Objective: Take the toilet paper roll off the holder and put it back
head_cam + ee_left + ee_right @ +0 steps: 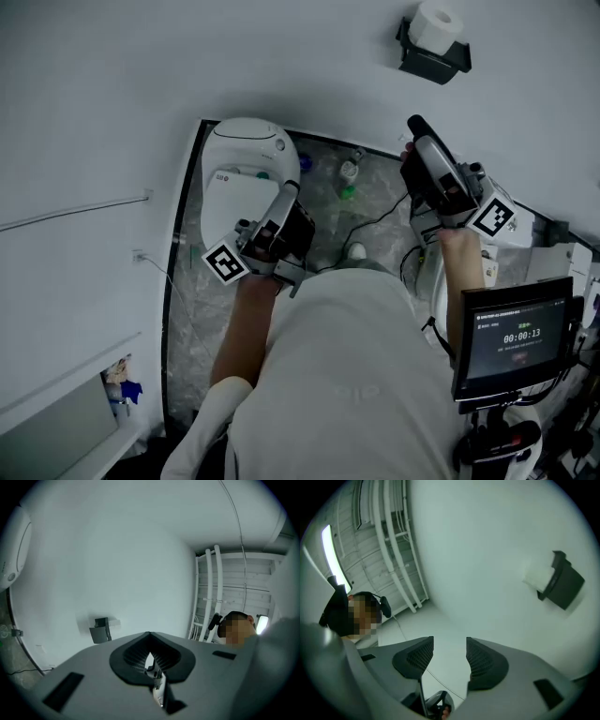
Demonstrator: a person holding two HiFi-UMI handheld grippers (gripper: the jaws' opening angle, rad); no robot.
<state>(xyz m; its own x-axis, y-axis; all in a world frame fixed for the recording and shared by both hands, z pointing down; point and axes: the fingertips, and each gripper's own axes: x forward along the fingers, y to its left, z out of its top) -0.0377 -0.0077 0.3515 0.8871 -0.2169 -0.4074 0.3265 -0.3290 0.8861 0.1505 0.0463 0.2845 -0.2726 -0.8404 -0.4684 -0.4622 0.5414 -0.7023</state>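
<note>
The white toilet paper roll [437,25] stands on a black holder [433,60] fixed to the white wall, at the top right of the head view. My right gripper [415,125] is raised below and slightly left of the holder, apart from it. In the right gripper view the gripper [450,641] is open and holds nothing, with the roll [536,576] and holder [563,580] far off at the right. My left gripper [292,188] hangs lower, over the toilet. In its own view the left gripper [149,634] is shut on nothing, and the holder [100,629] is small and distant.
A white toilet [246,155] with its lid down sits on the marble floor [187,319]. Bottles [349,171] stand behind it. A screen [514,336] on a stand is at the right. A thin rail [75,211] runs along the left wall.
</note>
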